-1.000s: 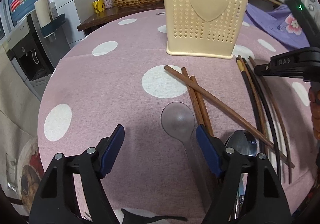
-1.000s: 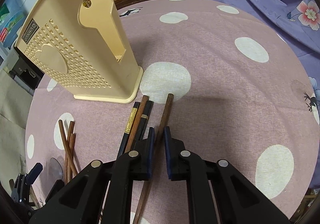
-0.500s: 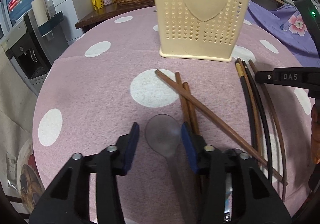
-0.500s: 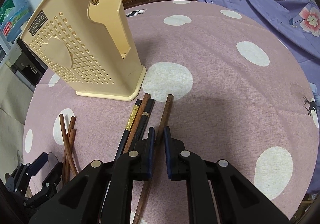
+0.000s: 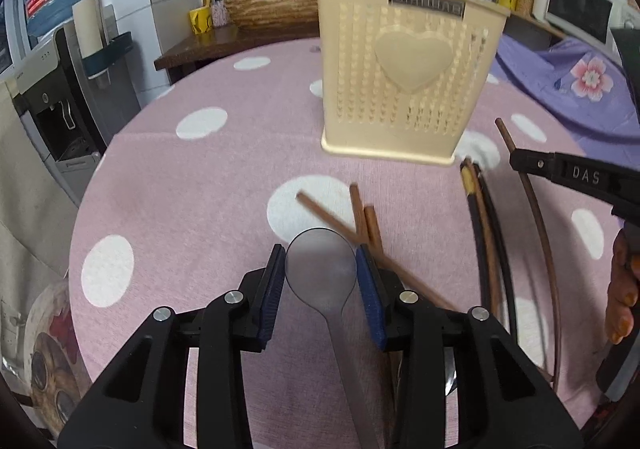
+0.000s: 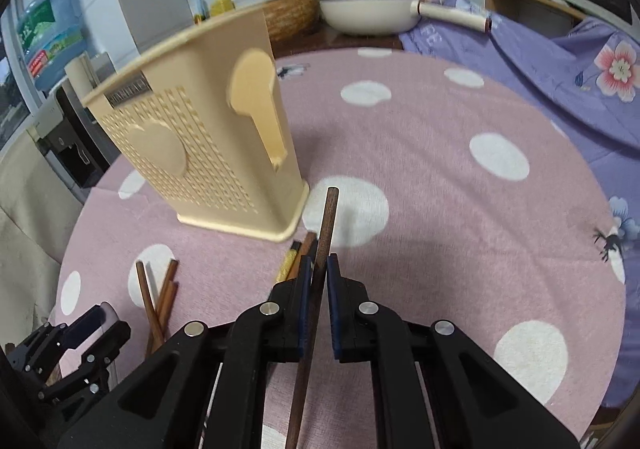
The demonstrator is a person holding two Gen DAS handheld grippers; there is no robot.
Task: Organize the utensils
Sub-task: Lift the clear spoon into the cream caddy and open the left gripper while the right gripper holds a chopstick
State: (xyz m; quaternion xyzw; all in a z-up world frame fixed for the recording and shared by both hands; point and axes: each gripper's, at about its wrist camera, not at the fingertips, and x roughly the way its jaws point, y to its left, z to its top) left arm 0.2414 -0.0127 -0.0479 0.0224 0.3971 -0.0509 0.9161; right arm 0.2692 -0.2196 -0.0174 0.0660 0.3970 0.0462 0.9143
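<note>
Left gripper (image 5: 320, 269) fingers closed onto spoon (image 5: 322, 269); right gripper (image 6: 318, 273) lifted dark chopstick (image 6: 326, 225) off table.

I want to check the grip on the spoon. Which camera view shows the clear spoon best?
The left wrist view. There the clear spoon fills the centre, its bowl pinched between the left gripper's blue fingers. The right wrist view shows only that gripper at its lower left edge; the spoon cannot be made out there.
</note>
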